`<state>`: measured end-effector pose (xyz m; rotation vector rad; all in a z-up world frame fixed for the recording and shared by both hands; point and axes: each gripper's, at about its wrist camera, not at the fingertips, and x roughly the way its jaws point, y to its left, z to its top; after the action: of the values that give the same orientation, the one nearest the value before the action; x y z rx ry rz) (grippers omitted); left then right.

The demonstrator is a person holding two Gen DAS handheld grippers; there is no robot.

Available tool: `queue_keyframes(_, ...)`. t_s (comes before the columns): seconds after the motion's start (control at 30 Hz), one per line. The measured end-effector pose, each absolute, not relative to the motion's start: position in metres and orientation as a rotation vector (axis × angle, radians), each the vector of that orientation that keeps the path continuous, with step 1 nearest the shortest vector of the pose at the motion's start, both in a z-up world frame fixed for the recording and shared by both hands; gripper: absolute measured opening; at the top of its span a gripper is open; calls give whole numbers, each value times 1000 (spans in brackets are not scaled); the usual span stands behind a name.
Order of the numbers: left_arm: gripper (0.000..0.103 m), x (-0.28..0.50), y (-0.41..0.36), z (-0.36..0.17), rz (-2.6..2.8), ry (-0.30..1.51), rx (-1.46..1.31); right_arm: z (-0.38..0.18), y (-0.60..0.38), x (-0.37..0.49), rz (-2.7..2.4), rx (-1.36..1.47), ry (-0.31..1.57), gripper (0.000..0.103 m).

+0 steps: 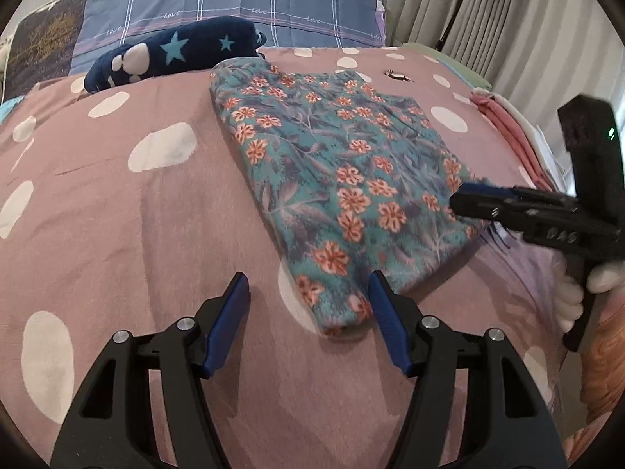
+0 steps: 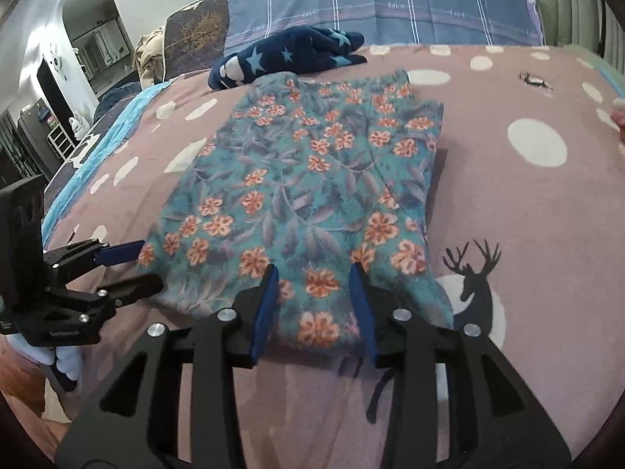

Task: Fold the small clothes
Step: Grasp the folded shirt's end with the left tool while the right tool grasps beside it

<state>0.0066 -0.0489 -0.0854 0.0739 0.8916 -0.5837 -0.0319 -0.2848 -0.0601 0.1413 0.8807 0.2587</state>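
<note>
The floral garment (image 1: 336, 179) (image 2: 308, 179) lies folded flat on my bed, a teal cloth printed with orange-pink flowers and grey-purple leaves. It forms a longish rectangle running from its near end, just in front of me, to its far end close to the pillows. The near edge is a rounded, doubled fold; the far edge looks slightly rumpled. Its top face is smooth, with a seam down its length.

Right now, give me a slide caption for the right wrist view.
Right tongs open over the near edge of folded floral clothing on a polka-dot bedspread.
</note>
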Motion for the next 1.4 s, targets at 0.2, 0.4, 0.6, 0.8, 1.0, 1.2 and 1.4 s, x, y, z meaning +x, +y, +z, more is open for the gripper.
queue_keyframes(0.2,65,0,-50,-79,-586,881,98,-40,-307,-39,258,235,848,48)
queue_keyframes(0.4,65,2,-54,-66,-589,840,115,-37,-345,-31,165,312,855,51)
queue_keyframes(0.6,69,31,-47,-66,-561,856,32,-52,-354,-20,168,368,891,51)
queue_keyframes(0.8,69,69,-48,-71,-573,911,-43,-60,-362,1,201,408,919,52)
queue_keyframes(1.0,69,98,-60,-78,-588,945,-67,-66,-360,30,236,400,961,53)
queue_keyframes(1.2,69,110,-66,-86,-617,964,-87,-76,-361,44,286,435,969,57)
queue_keyframes(1.4,70,125,-70,-89,-653,974,-116,-86,-378,63,381,542,970,52)
